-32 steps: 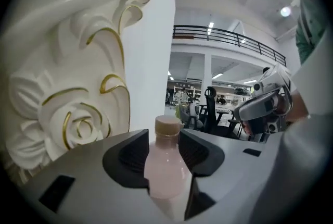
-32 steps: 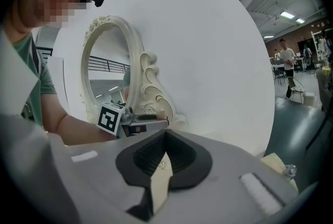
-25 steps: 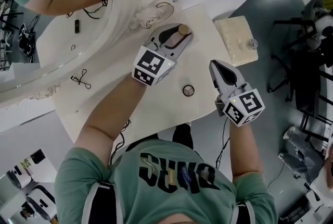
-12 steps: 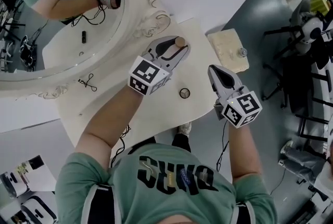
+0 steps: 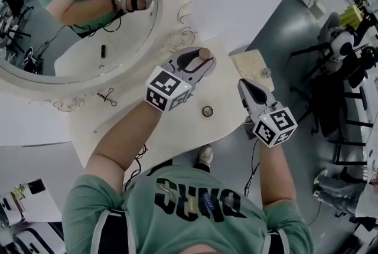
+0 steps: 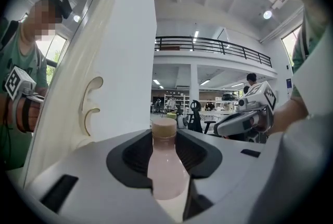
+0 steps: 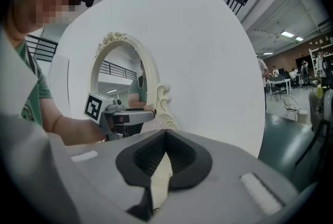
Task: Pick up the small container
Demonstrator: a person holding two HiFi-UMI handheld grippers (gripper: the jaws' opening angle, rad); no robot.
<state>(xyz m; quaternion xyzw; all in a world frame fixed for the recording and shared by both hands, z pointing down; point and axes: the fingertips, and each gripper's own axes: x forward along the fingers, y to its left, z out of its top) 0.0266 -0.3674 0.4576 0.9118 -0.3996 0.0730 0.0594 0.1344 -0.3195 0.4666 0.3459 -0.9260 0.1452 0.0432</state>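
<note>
**A:** Where's the bottle [image 6: 167, 163]?

**B:** Upright between the jaws of the left gripper [image 5: 196, 62], toward the far edge of the table [image 5: 171, 129], just in front of the mirror [image 5: 88, 22]. From the small round disc [image 5: 207, 111] on the tabletop, it's at about 12 o'clock.

**A:** Is it gripped, or only framed?

**B:** Gripped, I'd say. The left gripper view shows both dark pads against the bottle's sides, with the jaws part-way closed to the width of the body. The tan cap stands clear above them.

**A:** And the other one?

**B:** The right gripper [image 5: 247, 88] is at about 3 o'clock from the left, over the table's near-right edge. Its jaws are closed tip to tip with nothing between them. It's taking no part in this.

**A:** So how far along are we?

**B:** The reach and the grasp look done. The lift is the open question, because no view shows the bottle's base, so I can't tell whether it's off the table yet.

**A:** What's left, then?

**B:** By my reading, raise it straight up and keep it upright. The mirror frame is close at 10 o'clock, so the lift wants to stay clear of that. The cream block [image 5: 251, 62] at 2 o'clock is well out of the way.
</note>
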